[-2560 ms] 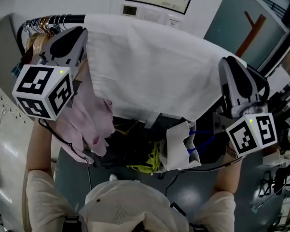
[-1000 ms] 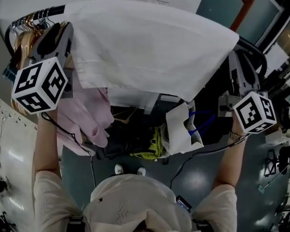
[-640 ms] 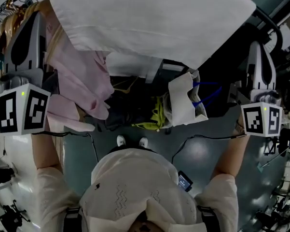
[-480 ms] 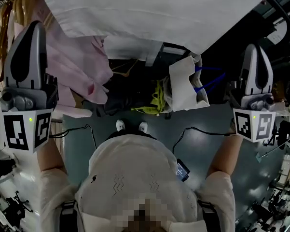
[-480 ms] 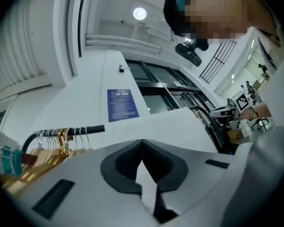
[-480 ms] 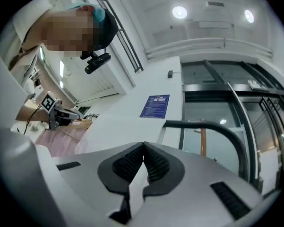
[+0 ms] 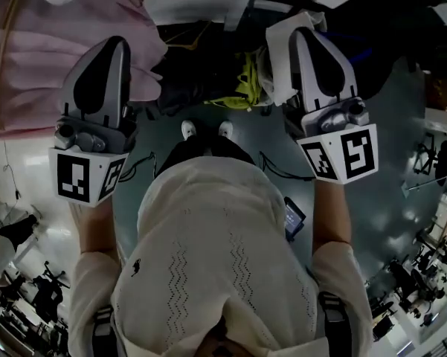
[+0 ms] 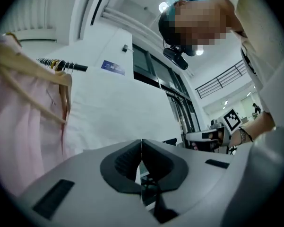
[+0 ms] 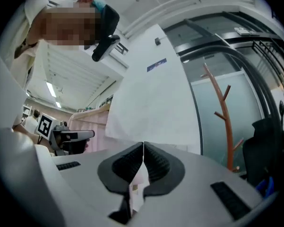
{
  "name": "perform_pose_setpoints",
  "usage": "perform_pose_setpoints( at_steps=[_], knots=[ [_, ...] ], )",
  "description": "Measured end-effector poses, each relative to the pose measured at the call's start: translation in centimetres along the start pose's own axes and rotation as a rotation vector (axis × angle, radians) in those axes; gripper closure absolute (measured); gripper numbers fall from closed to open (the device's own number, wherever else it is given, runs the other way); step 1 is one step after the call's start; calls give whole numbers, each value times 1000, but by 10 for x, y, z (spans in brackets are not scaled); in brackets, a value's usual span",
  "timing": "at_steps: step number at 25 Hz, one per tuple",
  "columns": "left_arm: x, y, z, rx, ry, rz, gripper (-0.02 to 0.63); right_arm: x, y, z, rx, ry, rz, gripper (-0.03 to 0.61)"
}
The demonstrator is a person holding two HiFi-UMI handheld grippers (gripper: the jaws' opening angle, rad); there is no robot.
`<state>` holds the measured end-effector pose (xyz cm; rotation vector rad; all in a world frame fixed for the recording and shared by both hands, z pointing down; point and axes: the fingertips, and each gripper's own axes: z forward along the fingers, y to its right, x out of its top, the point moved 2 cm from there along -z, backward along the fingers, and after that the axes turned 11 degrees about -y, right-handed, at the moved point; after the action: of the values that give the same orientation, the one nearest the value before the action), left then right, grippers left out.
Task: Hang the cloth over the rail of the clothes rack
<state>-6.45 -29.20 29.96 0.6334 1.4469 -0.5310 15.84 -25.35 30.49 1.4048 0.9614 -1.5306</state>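
The white cloth (image 8: 118,108) hangs spread over the rack's rail (image 8: 78,67), and the right gripper view shows it (image 9: 151,103) as a broad sheet ahead. Neither gripper touches it. In the head view both grippers are held low in front of the person's chest, well short of the rack. My left gripper (image 7: 113,42) is shut with nothing between its pads (image 8: 141,141). My right gripper (image 7: 303,30) is shut too, its pads (image 9: 143,144) meeting with nothing caught between them.
Pink garments (image 7: 30,65) on wooden hangers (image 8: 61,79) fill the rack's left end. Under the rack are a white bag (image 7: 279,50) and a yellow-green item (image 7: 245,80). A wooden coat stand (image 9: 224,112) rises at the right.
Both grippers came down from the cloth's edge to chest height. The head view has tipped down, so the cloth has slid out at the top. The cloth stays on the rail.
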Motion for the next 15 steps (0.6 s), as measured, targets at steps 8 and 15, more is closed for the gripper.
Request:
perform_pose_setpoints(
  at_steps=[8,15],
  knots=[
    [-80,28,-3,60,-121,-66,601,-81,-57,21,3,-103,-28,558],
    [-122,78,-17,10,-163,-49,601,-112,-112,19,129,-116,-11,558]
  ],
)
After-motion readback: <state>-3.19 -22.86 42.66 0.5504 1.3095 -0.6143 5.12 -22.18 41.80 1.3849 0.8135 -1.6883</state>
